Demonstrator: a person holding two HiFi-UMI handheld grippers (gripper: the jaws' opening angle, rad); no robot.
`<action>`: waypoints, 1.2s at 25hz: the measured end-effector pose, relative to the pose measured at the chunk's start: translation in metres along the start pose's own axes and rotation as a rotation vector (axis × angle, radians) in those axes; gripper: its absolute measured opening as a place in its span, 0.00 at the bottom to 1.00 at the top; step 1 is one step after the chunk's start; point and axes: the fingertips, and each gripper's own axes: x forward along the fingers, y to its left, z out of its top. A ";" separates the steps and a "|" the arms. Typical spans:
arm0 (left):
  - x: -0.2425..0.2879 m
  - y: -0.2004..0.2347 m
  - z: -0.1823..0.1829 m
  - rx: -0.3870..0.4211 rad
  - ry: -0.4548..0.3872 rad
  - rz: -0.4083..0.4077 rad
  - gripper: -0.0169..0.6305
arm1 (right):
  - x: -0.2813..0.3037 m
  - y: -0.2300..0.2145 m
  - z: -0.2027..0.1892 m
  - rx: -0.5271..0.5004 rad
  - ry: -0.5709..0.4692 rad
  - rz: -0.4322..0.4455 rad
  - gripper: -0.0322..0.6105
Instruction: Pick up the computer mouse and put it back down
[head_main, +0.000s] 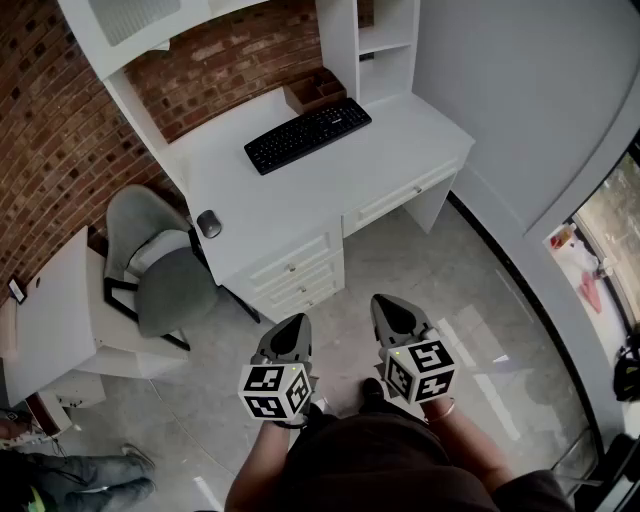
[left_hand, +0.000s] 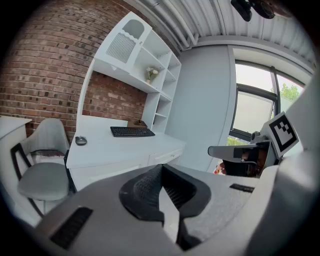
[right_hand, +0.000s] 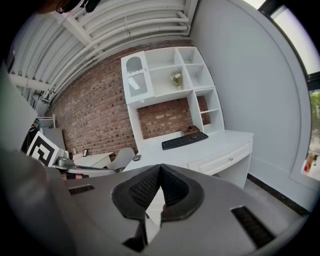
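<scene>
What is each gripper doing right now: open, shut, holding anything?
Left gripper: shut, nothing between the jaws.
Right gripper: shut, nothing between the jaws.

White desk (head_main: 285, 200) set against a brick wall (head_main: 50, 120). From the desk's middle, a black keyboard (head_main: 307, 134) lies at 12 o'clock, with a brown box (head_main: 315, 92) just behind it. The drawers (head_main: 297, 272) sit at 6 o'clock, a grey chair (head_main: 165, 275) at 8 o'clock. White shelves (left_hand: 160, 55) rise above.
</scene>
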 end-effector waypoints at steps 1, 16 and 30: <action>-0.001 0.001 0.001 -0.003 -0.002 0.002 0.04 | 0.000 0.000 0.000 0.000 0.001 -0.002 0.05; 0.016 -0.002 0.023 0.020 -0.043 0.025 0.04 | -0.001 -0.033 -0.002 0.073 -0.015 -0.015 0.05; 0.035 -0.038 0.043 0.058 -0.093 0.151 0.04 | -0.012 -0.091 0.011 0.102 -0.019 0.039 0.05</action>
